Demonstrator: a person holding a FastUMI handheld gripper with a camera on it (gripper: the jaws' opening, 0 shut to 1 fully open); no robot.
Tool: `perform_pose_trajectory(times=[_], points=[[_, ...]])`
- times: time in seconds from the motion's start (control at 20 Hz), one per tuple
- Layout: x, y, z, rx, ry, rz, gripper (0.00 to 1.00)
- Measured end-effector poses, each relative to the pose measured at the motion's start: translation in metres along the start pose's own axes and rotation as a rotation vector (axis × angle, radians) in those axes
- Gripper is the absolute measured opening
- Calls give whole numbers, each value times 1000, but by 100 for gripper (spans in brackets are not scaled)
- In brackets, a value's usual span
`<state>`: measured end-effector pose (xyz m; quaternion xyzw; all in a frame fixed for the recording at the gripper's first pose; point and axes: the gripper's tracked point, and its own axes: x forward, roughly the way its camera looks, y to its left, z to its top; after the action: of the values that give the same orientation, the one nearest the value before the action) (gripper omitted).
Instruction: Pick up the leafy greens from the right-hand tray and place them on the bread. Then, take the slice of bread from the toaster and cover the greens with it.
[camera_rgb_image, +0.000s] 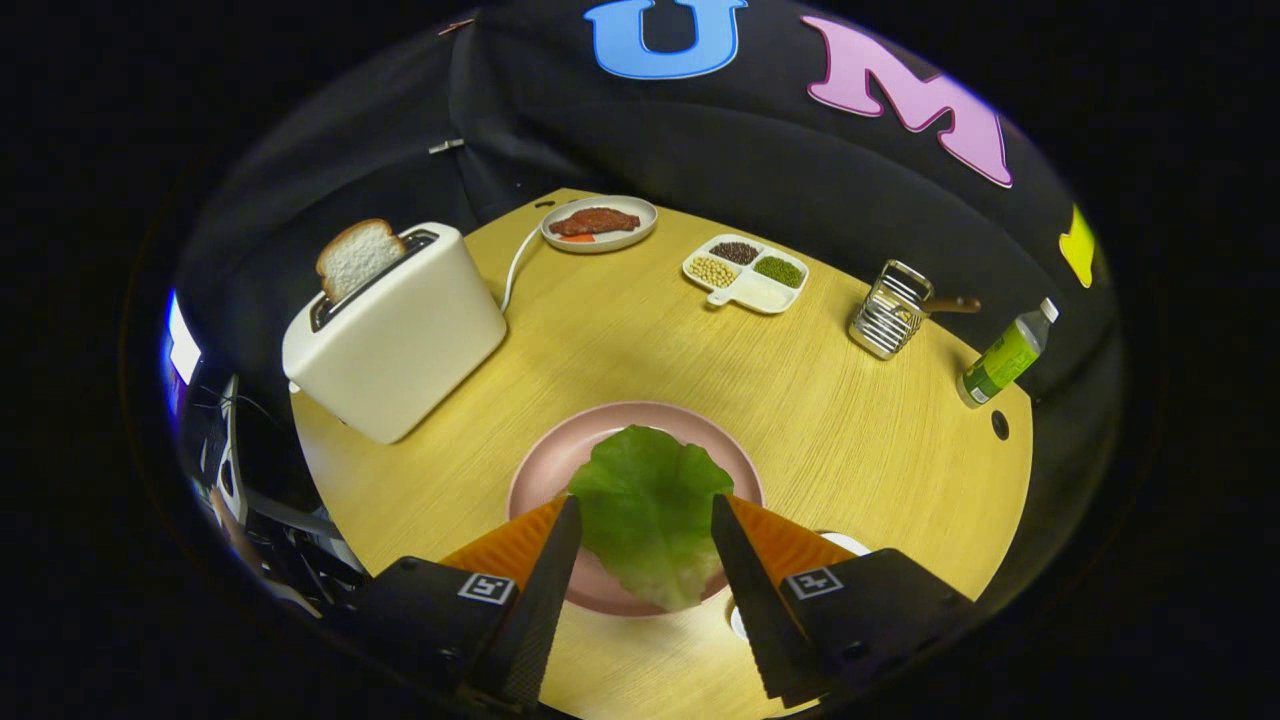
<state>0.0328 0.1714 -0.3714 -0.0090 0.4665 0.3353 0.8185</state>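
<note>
On the counter (850, 420) the lettuce (648, 510) is seen over the plate (540, 480) between spread jaws, while bread (358, 257) waits in the toaster (400, 340).

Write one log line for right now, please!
tongs: open, straddling lettuce | lettuce: on pink plate | bread: in toaster

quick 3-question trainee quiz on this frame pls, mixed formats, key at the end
1. True or false: the toaster has a bread slice sticking up from its slot.
2. The lettuce leaf lies over: A) the pink plate B) the divided dish C) the wire holder
3. Fill in: the gripper is ___, fingers on either side of the leaf.

Key: 1 true; 2 A; 3 open
</note>
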Motion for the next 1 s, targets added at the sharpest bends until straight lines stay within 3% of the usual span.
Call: perform_pose_trajectory(times=[0.25,0.5,1.0], points=[[-50,42,48,-41,-179,31,84],[-87,112,104,-50,-295,124,84],[-70,242,185,-78,-345,263,84]])
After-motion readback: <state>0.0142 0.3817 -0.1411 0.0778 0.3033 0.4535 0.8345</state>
